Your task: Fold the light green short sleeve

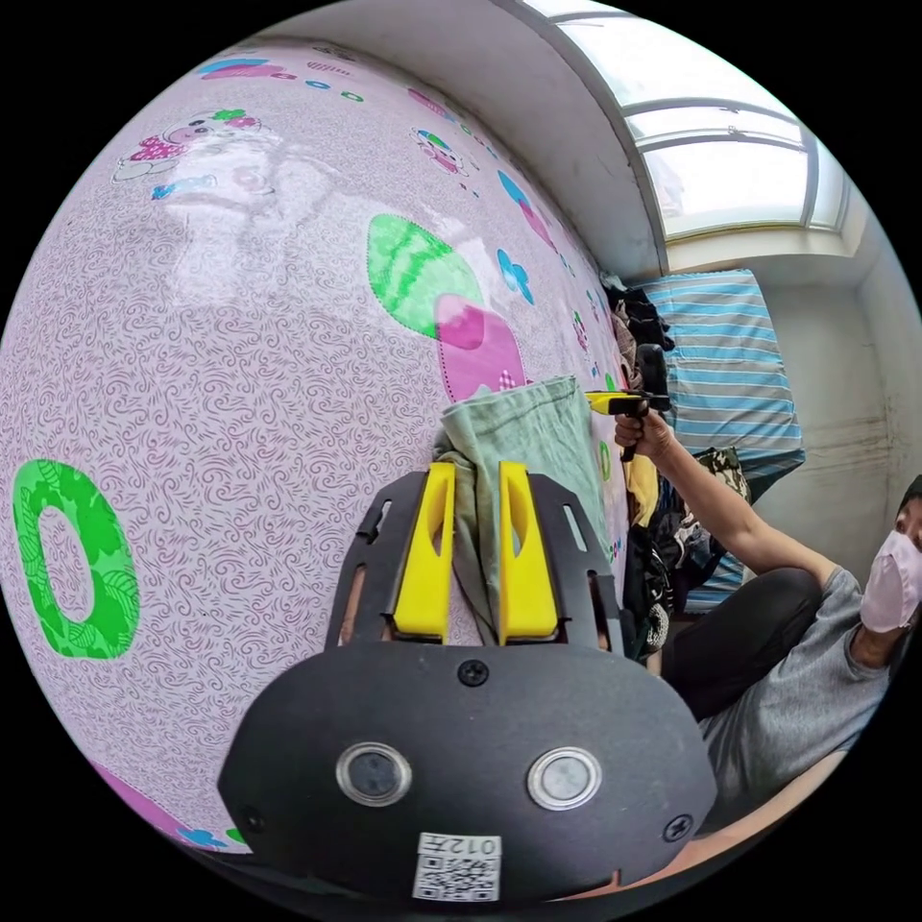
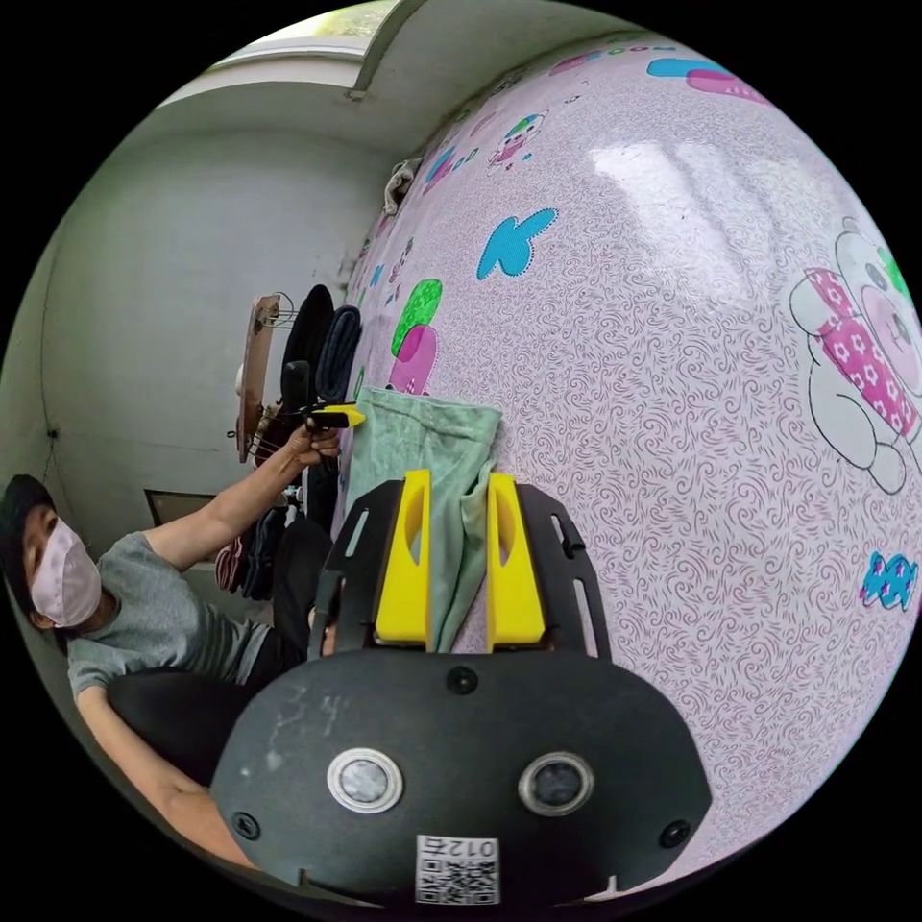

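The pink patterned sheet (image 1: 240, 384) with its cartoon prints spreads wide under everything, and the light green short sleeve (image 1: 523, 432) hangs stretched above it, held between the two tools. From where I stand, the left gripper (image 1: 475, 557) has its yellow jaws pressed together on a bunched edge of the cloth, which runs down between them. The right gripper (image 2: 456, 562) pinches the opposite edge the same way, cloth pleated between its jaws; across the garment, in the left gripper view, it is a small yellow tip in the person's hand (image 1: 645, 434).

The fabric between the grips looks taut and narrow. I judge the main risk is a slip: each grip holds a gathered bunch, not a flat hem, so a layer could pull free if the hands part further. Lowering it unevenly could also lay the shirt down twisted or creased on the sheet. The pile of dark clothes (image 1: 639, 336) near the far edge could catch a trailing corner.
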